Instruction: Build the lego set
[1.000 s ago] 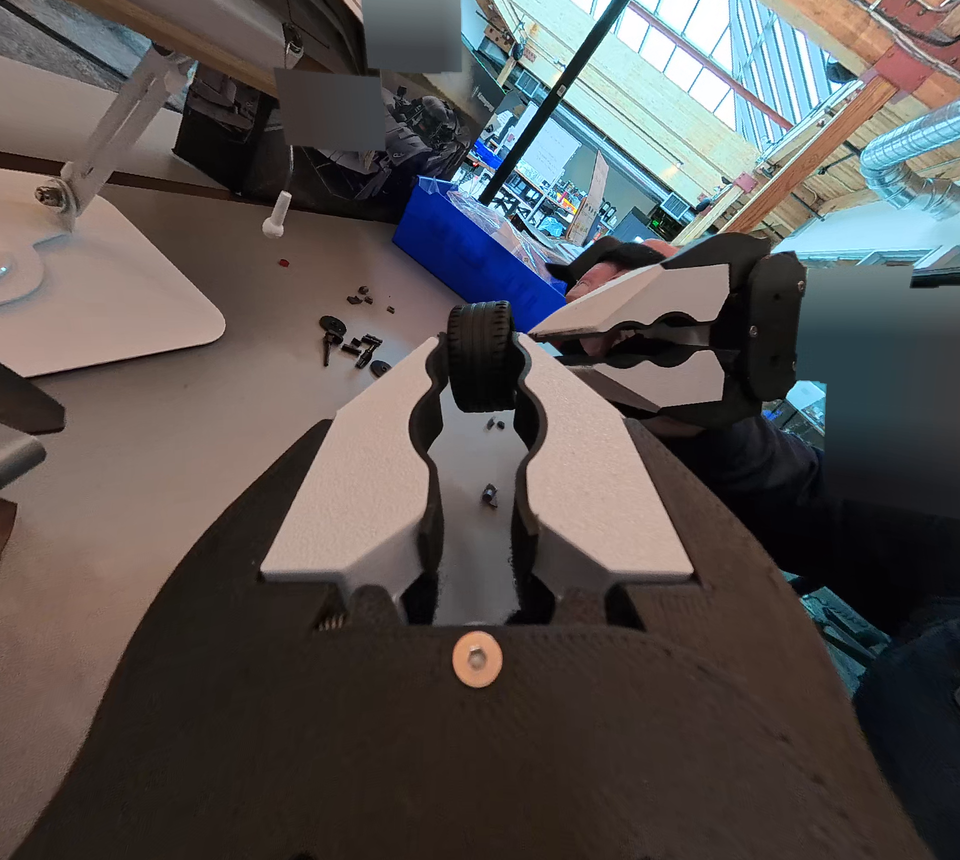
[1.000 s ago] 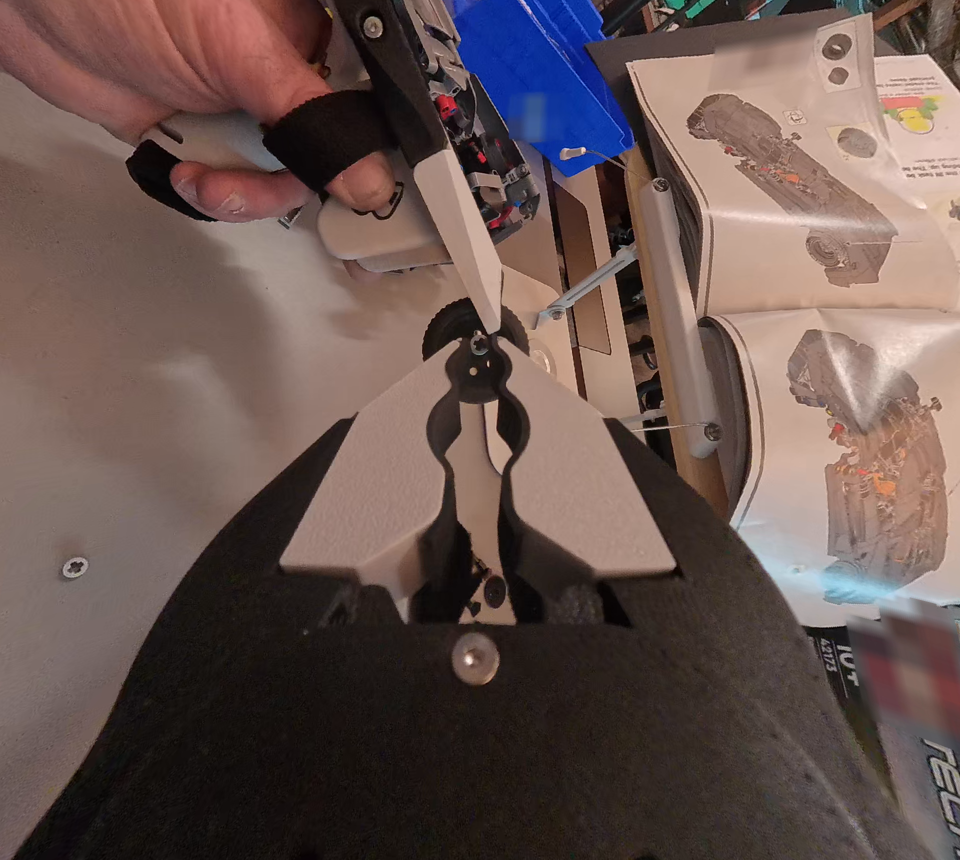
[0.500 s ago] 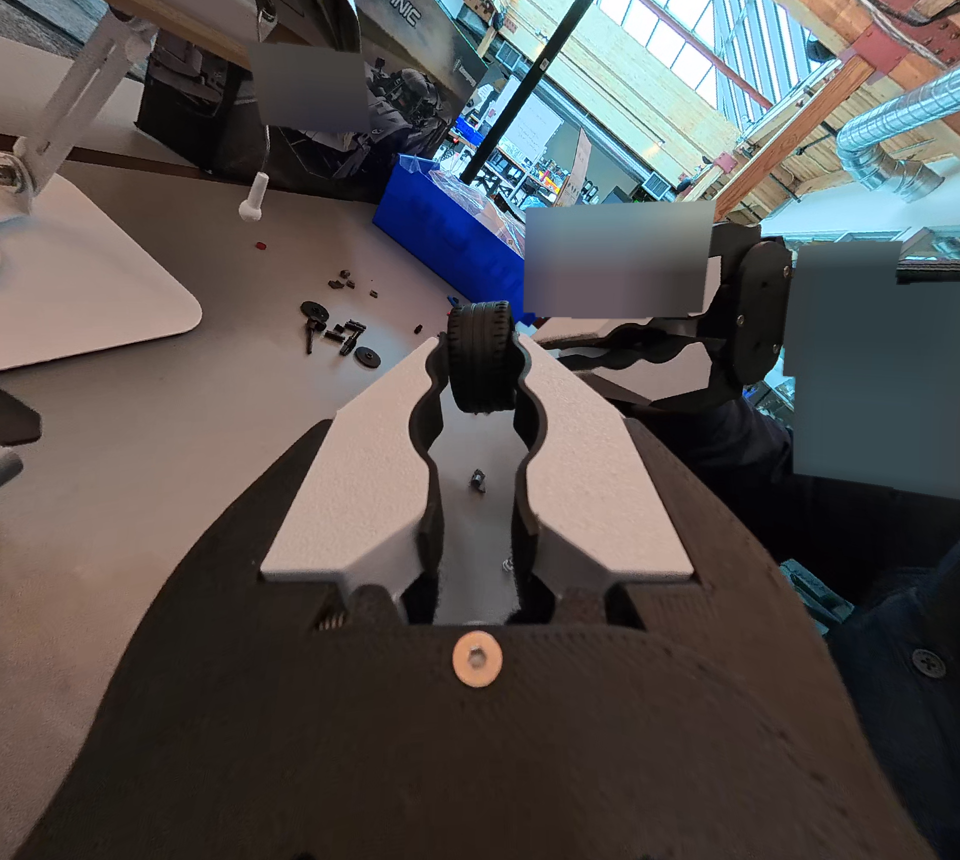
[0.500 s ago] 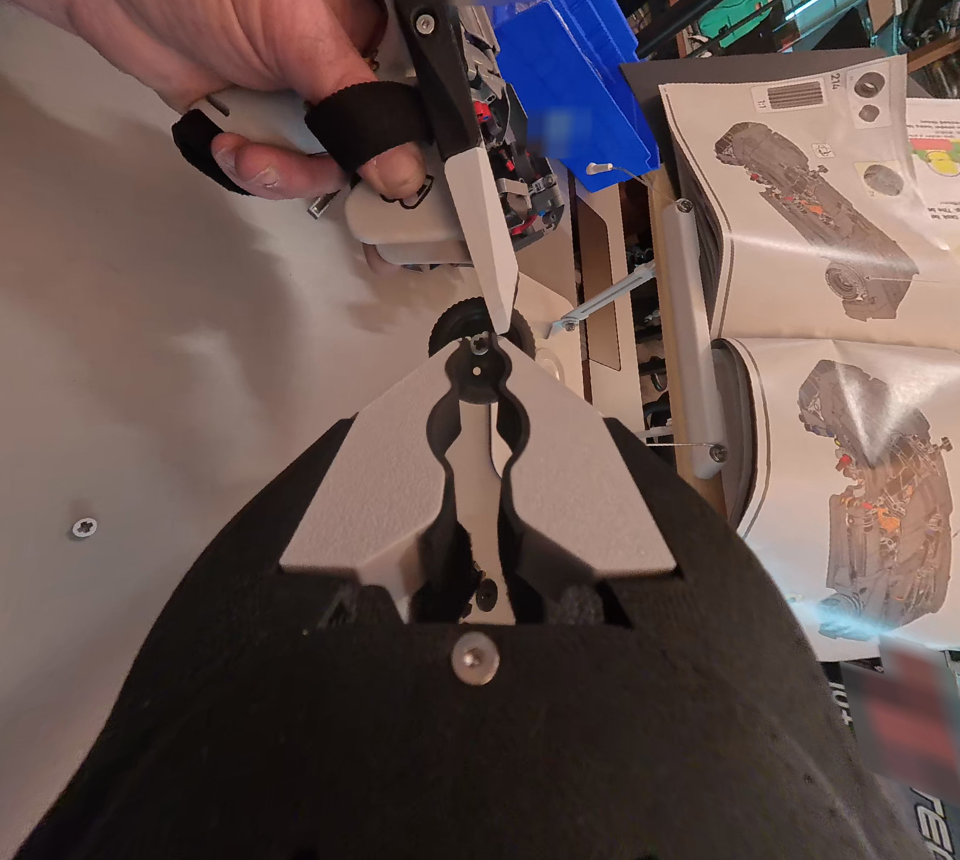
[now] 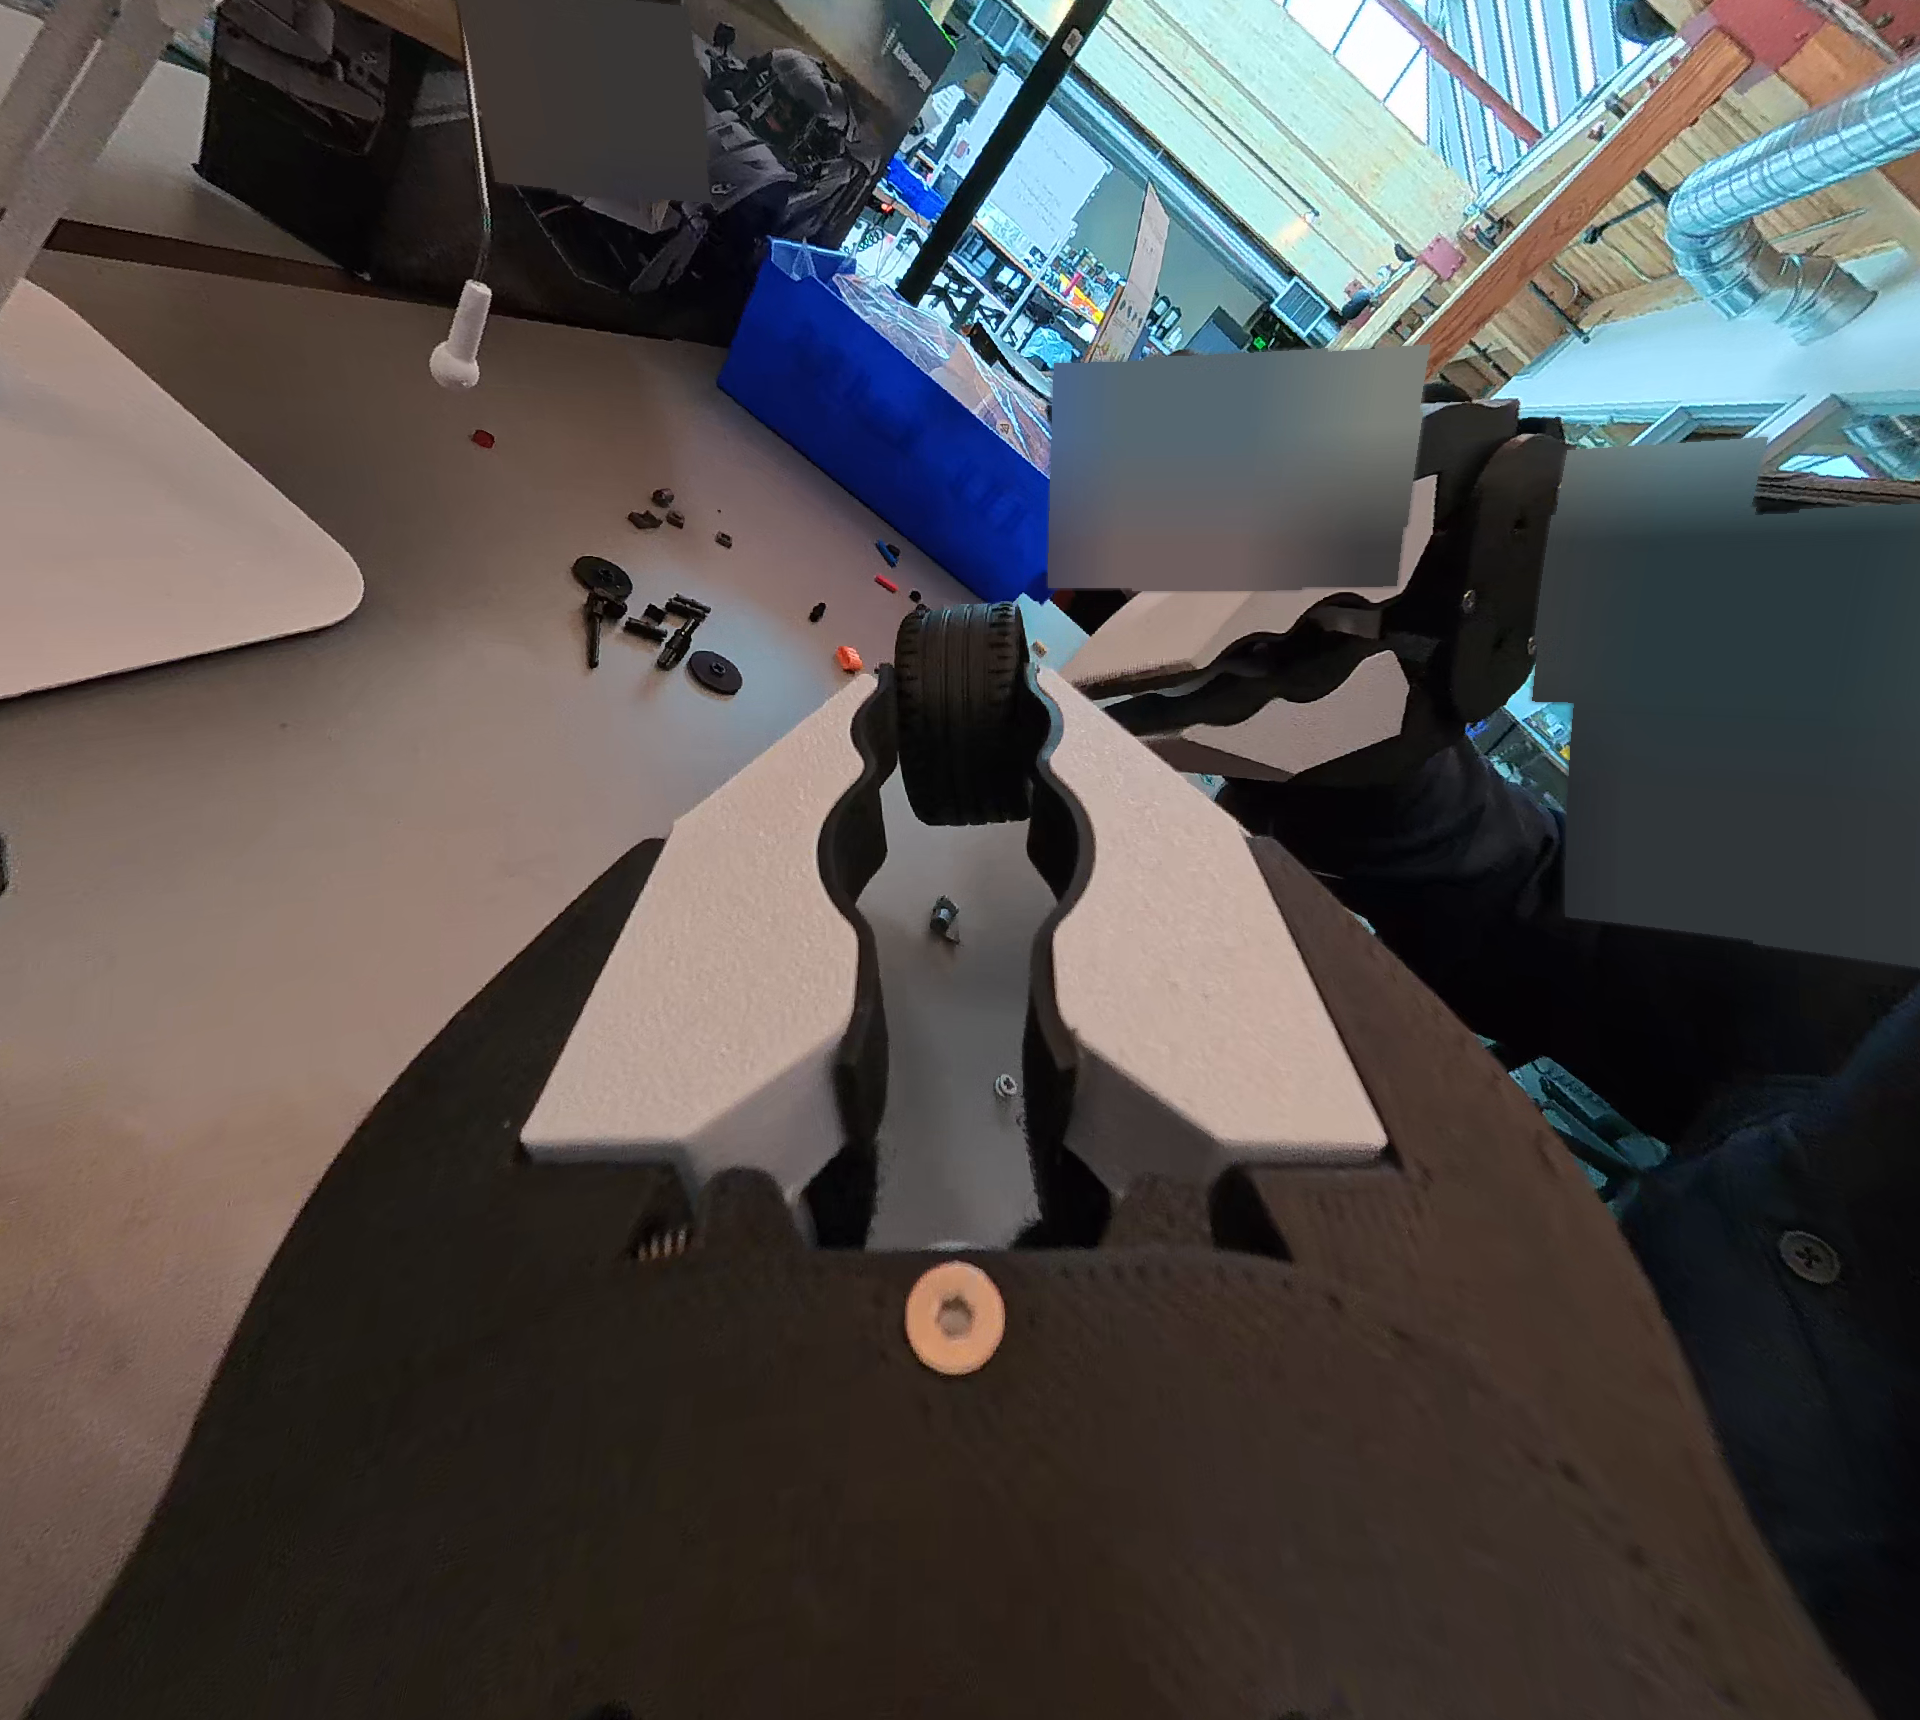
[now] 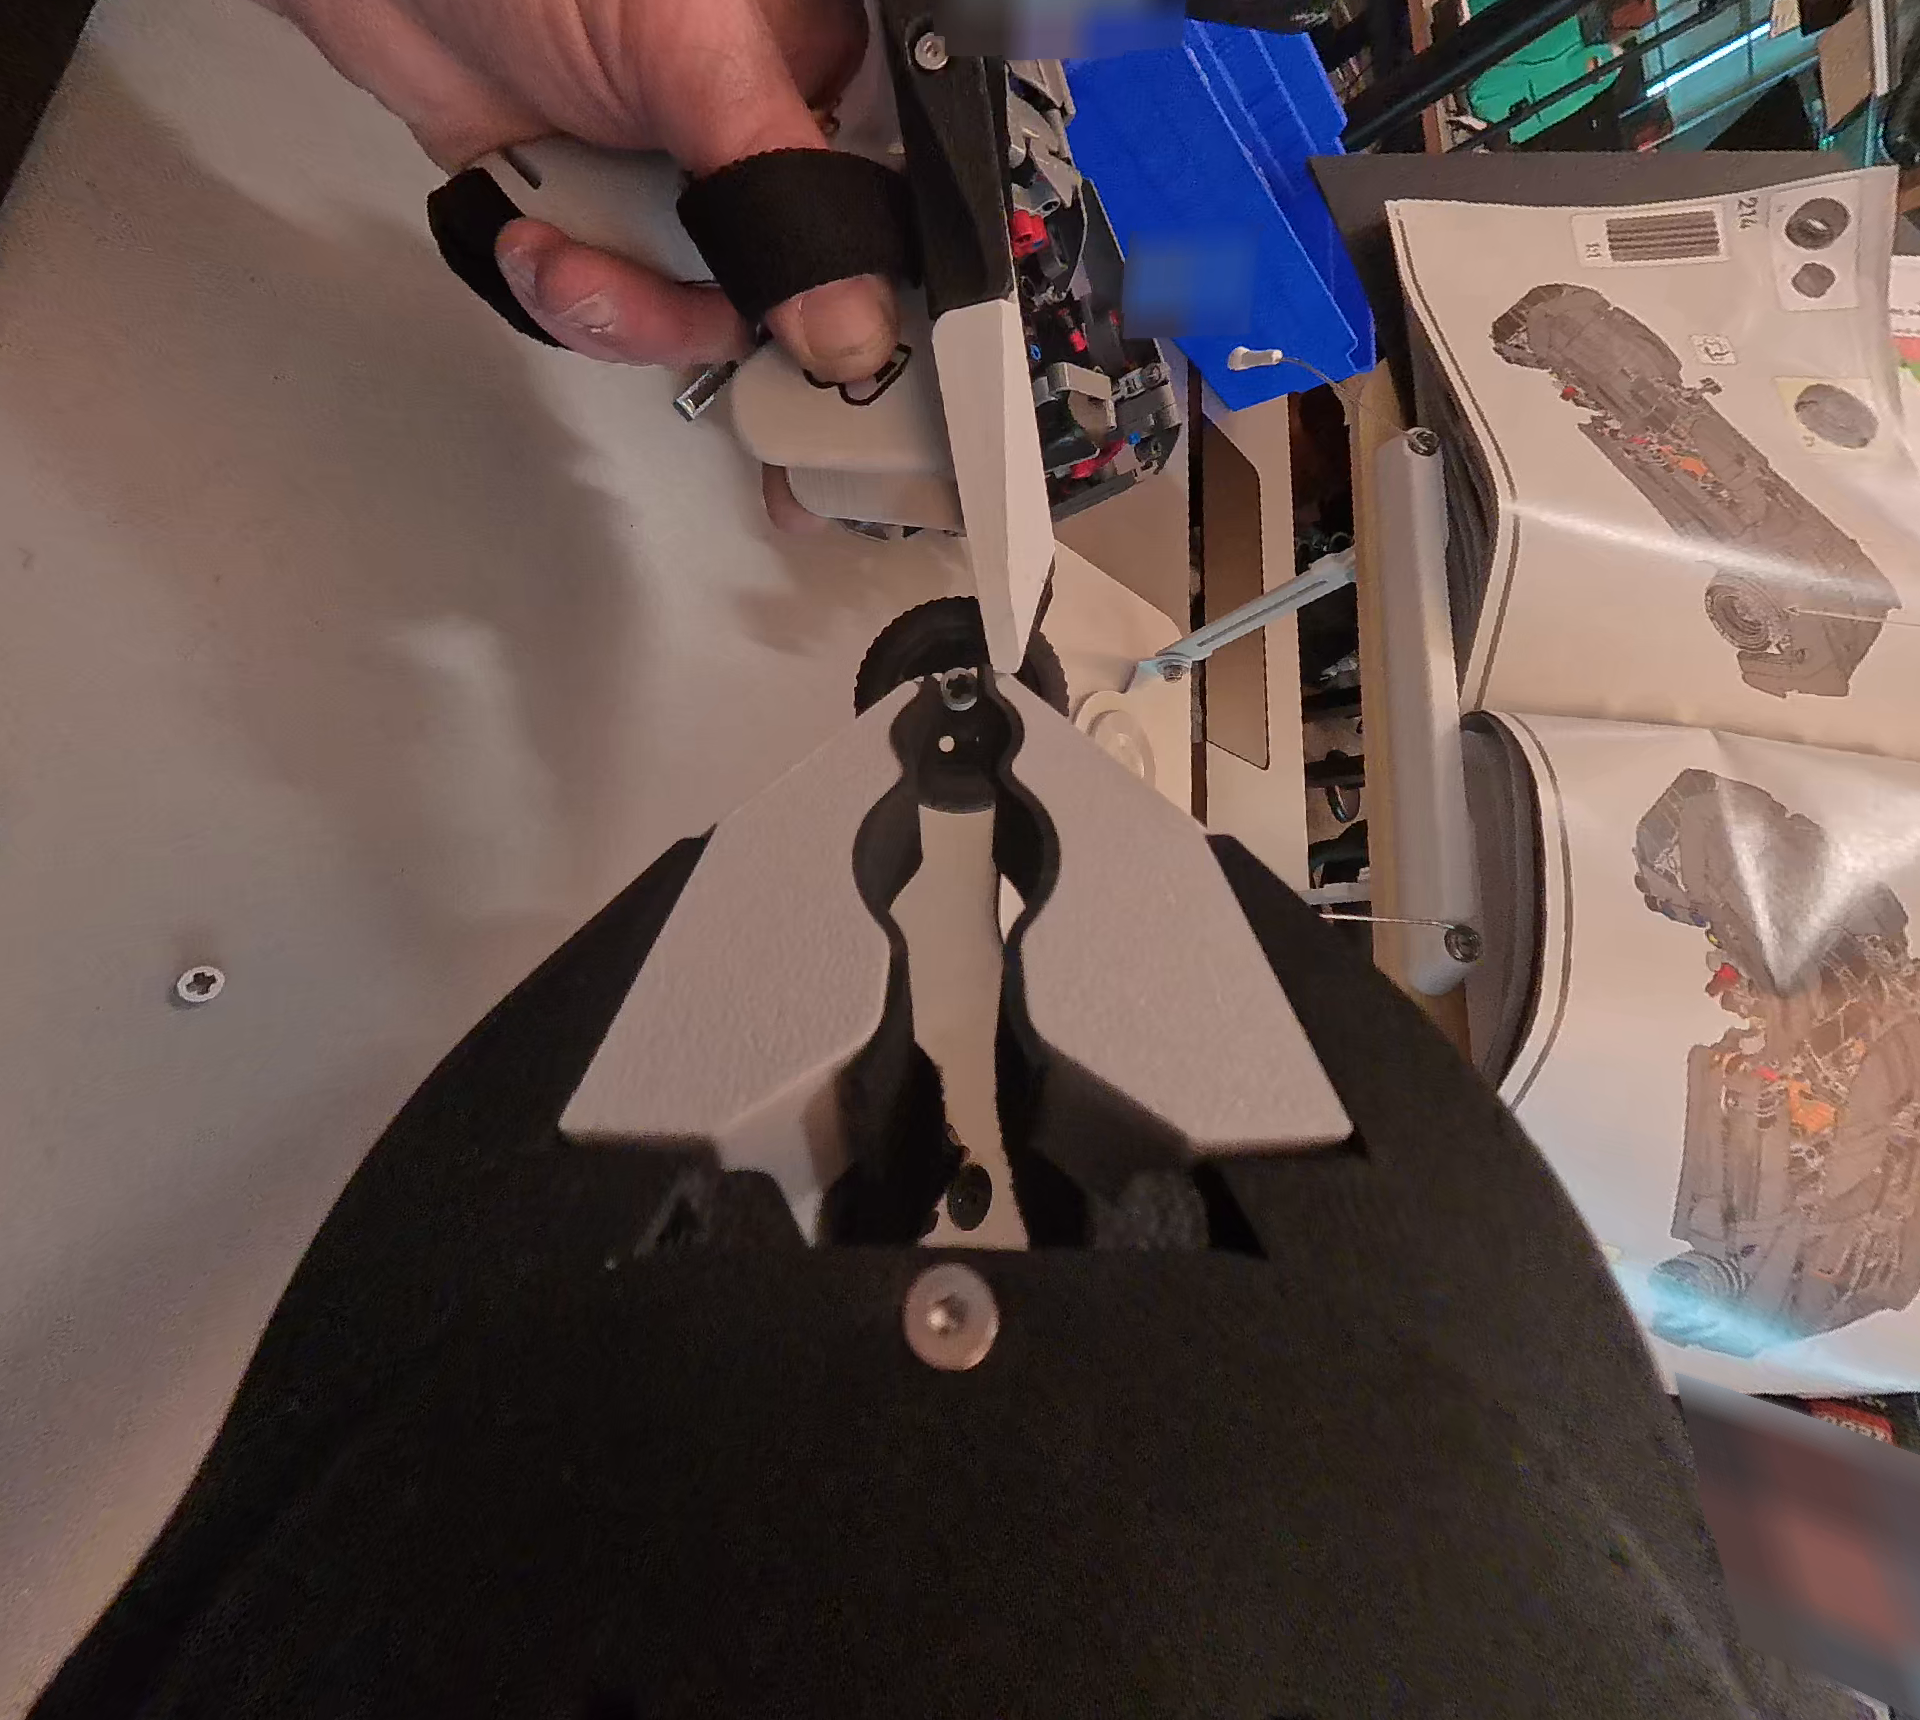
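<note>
My left gripper (image 5: 961,694) is shut on a black rubber tyre (image 5: 964,720), held upright above the grey table (image 5: 312,839). My right gripper (image 6: 951,704) is shut on a small black round piece (image 6: 951,761) with a grey pin at its tip, pressed against the side of the tyre (image 6: 899,647). In the left wrist view the right gripper (image 5: 1164,694) comes in from the right, its tips at the tyre. In the right wrist view a left gripper finger (image 6: 992,465) and the hand (image 6: 520,8) holding it show above the tyre.
Several loose small black parts (image 5: 644,621) lie on the table. A blue bin (image 5: 894,444) stands behind, and a white stand base (image 5: 156,507) is at left. The open instruction booklet (image 6: 1662,527) on its stand and a partly built model (image 6: 1081,361) are at right. Less than 4 cm separates the two grippers' tips.
Both grippers keep their hold and stay together at the tyre. The pair has shifted and tilted slightly, so the right gripper now shows more edge-on in the left wrist view.
</note>
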Demonstrator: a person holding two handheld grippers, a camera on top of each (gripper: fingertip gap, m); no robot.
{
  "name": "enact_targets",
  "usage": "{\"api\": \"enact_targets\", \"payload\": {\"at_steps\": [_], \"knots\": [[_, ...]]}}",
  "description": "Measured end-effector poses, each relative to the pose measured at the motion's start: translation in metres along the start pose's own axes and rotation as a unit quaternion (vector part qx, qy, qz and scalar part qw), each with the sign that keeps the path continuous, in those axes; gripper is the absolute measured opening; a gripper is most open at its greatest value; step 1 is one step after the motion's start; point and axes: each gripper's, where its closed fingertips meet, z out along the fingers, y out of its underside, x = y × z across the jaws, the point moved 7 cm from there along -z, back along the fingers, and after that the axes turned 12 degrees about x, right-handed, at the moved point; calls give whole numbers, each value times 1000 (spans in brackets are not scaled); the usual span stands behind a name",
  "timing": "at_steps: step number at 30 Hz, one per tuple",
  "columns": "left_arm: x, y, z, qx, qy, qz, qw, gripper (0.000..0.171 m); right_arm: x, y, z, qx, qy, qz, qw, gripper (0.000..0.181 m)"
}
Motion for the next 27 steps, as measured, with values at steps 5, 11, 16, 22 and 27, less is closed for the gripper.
{"api": "enact_targets", "payload": {"at_steps": [5,11,16,22,27], "knots": [[1,1,0,-6,5,-1,1000,20,-1,1,-2,7,-12,1,1000,4],[1,1,0,-11,10,-6,1000,20,-2,1,-2,12,-16,-5,1000,4],[1,3,1,-19,15,-10,1000,20,-3,0,-2,15,-22,-9,1000,4],[2,5,1,-28,22,-13,999,20,-4,1,-5,20,-35,-10,999,4],[2,6,1,-33,26,-15,999,20,-4,2,-6,30,-45,-3,999,4]]}}
